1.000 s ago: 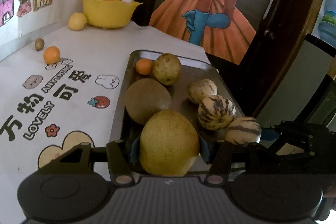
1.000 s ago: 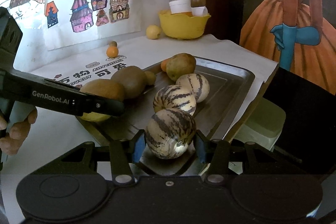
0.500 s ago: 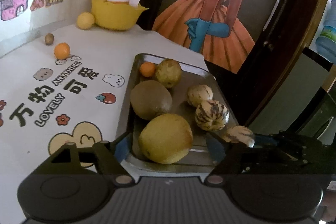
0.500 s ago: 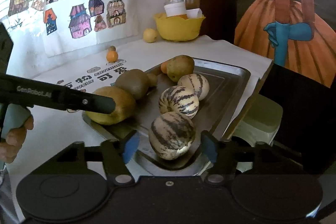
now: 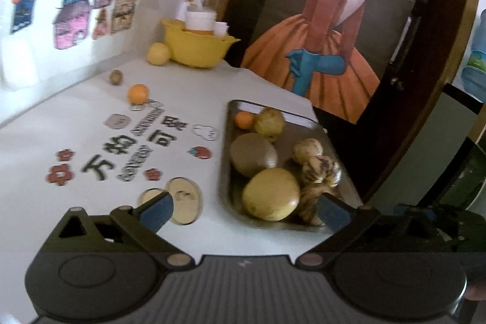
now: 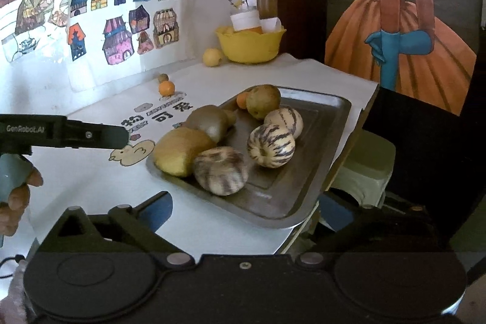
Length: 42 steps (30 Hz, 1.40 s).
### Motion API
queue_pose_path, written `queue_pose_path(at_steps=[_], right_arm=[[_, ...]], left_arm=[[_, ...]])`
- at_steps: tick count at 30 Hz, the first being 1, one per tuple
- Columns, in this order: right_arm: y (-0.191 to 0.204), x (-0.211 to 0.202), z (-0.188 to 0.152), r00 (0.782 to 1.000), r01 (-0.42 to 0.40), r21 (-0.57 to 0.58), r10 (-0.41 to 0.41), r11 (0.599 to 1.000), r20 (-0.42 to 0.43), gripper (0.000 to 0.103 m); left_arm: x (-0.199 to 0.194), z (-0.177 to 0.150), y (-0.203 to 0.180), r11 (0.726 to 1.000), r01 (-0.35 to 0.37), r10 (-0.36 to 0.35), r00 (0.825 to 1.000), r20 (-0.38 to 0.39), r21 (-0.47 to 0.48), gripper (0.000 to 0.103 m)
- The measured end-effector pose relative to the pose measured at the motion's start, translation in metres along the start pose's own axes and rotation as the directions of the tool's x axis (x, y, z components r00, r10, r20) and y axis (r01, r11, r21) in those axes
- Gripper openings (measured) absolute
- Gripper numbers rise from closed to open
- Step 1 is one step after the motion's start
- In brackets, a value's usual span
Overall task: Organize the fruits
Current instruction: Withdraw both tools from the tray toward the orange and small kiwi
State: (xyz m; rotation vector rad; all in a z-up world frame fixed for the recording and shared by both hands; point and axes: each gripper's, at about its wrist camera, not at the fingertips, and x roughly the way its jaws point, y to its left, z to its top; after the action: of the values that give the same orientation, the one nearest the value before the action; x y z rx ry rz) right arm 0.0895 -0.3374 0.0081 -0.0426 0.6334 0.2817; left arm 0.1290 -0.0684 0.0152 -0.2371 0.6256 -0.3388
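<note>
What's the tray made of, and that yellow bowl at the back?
The tray looks like metal, probably steel: grey, dull sheen, pale glints along its rolled rim. The yellow bowl looks like plastic: one even bright colour, smooth, with a wavy moulded edge.

tray [image 6: 316, 123]: dull grey metal | bowl [image 6: 252, 46]: glossy yellow plastic | tablecloth [image 5: 76, 117]: smooth, printed
</note>
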Motion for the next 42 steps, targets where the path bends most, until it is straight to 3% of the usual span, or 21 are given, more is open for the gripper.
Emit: queue_pose_path(at_steps=[8,17,24,31,42], right_arm=[[0.038,-0.005,0.001,0.997,-0.029,-0.02,0.027,0.999,-0.068,0.102],[0.083,-0.002,0.012,0.982,-0.164,-0.058,0.158,0.985,-0.105,0.102],[0.107,0.007,0.025,0.976,-0.208,-0.121,0.198,0.971,-0.091,0.102],[0.12,0.024,0.035,0.966,-0.245,-0.157,0.228,0.957,-0.119,0.102],[0.122,0.034,0.055,0.966,-0.247,-0.185,0.227,0.951,-0.126,0.102]], left_arm=[[-0.036,-0.004,0.038,0.993,-0.119,0.119,0.993,-0.012,0.028,0.103],[-0.066,-0.003,0.082,0.965,-0.26,0.26,0.965,-0.015,0.026,0.103],[-0.071,0.006,0.101,0.938,-0.337,0.339,0.941,-0.01,0.08,0.103],[-0.074,0.022,0.112,0.924,-0.371,0.371,0.929,0.017,0.089,0.103],[-0.062,0.033,0.117,0.92,-0.379,0.38,0.925,0.008,0.102,0.103]])
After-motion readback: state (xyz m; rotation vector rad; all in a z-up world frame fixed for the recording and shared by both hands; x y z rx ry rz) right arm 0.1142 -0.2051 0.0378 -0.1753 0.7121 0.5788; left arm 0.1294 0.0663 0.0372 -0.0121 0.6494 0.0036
